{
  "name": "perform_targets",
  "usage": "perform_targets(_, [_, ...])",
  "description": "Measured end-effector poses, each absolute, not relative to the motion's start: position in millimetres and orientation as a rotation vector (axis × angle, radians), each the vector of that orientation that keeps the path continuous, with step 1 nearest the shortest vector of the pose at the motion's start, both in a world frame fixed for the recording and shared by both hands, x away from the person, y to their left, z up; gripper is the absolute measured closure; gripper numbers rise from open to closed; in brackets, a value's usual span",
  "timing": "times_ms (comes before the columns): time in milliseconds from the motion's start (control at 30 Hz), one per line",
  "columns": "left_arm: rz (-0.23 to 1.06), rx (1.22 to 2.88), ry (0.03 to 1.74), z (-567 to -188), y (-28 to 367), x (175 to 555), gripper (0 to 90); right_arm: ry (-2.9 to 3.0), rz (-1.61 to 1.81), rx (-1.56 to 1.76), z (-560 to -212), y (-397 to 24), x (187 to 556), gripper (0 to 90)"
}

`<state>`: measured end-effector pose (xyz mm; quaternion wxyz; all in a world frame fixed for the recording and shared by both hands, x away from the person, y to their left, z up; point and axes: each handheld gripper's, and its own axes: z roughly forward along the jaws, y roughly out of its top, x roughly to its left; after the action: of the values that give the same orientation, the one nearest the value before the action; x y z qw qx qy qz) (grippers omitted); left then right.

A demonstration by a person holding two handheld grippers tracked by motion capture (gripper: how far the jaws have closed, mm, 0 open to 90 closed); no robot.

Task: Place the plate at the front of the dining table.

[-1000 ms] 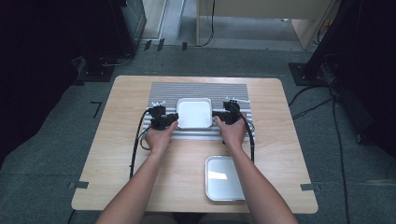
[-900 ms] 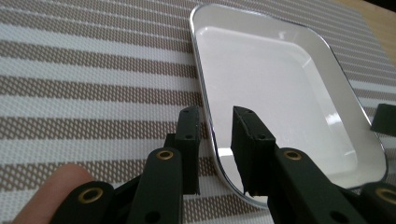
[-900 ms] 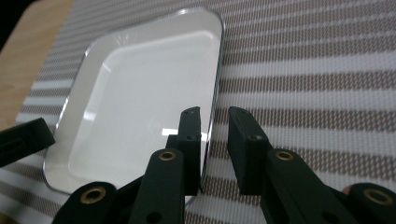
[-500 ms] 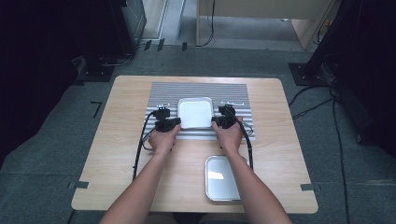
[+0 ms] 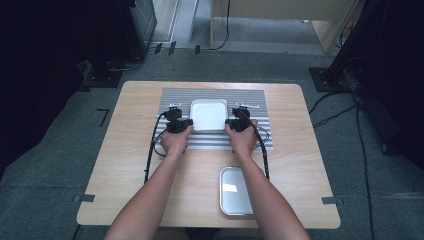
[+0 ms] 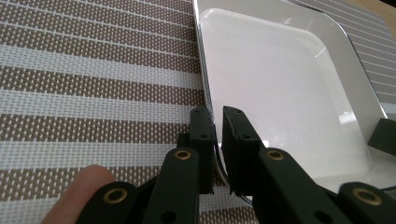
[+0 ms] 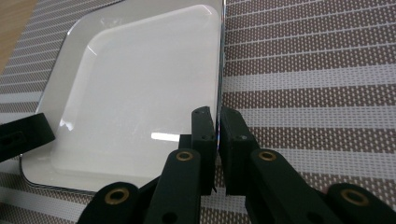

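Left gripper [image 6: 217,135]: jaws pinching left rim of square white glossy plate [image 5: 208,115].
Right gripper [image 7: 217,135]: jaws pinching plate's right rim.
Plate: frame centre, on striped grey woven placemat [image 5: 250,100].
Rectangular silver metal tray [image 5: 232,192]: lower centre, on light wooden table [image 5: 125,165].

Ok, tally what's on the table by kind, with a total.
White square plate: 1
Metal tray: 1
Striped placemat: 1
Claws, the left claw and the right claw, each clamped on a plate rim: 2
Total: 5
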<state>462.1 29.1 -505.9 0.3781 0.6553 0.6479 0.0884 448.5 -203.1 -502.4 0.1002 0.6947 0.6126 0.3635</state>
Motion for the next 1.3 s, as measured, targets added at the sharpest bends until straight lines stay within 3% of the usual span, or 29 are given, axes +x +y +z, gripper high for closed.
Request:
perform_targets(367, [0.194, 1.671, 1.633, -506.9, 29.1, 467.3, 80.7, 1.813, 1.070, 2.066, -505.3, -205.8, 453.4, 85.0])
perform_targets(500, [0.173, 1.670, 1.627, -506.7, 29.0, 466.8, 77.5, 1.816, 1.086, 2.045, -505.8, -204.0, 452.8, 76.9])
perform_targets(600, [0.128, 1.654, 1.626, -506.8, 30.1, 467.1, 67.8, 1.797, 1.121, 2.019, -502.4, -201.8, 451.6, 65.8])
perform_targets(667, [0.128, 1.660, 1.612, -506.6, 29.8, 465.6, 66.2, 1.792, 1.129, 2.012, -501.2, -201.9, 451.4, 64.2])
perform_targets(867, [0.153, 1.642, 1.587, -502.9, 33.1, 456.6, 52.1, 1.779, 1.167, 1.941, -492.1, -204.2, 447.6, 45.0])
perform_targets(933, [0.175, 1.632, 1.562, -500.4, 35.7, 452.1, 52.0, 1.784, 1.148, 1.917, -491.0, -205.9, 445.9, 41.9])
perform_targets(1100, [0.213, 1.607, 1.535, -489.9, 46.2, 440.4, 34.8, 1.832, 1.134, 1.818, -489.6, -215.3, 439.3, 39.7])
perform_targets(1300, [0.218, 1.609, 1.485, -479.0, 59.7, 425.9, 21.3, 1.813, 1.150, 1.861, -482.6, -234.0, 428.0, 28.7])
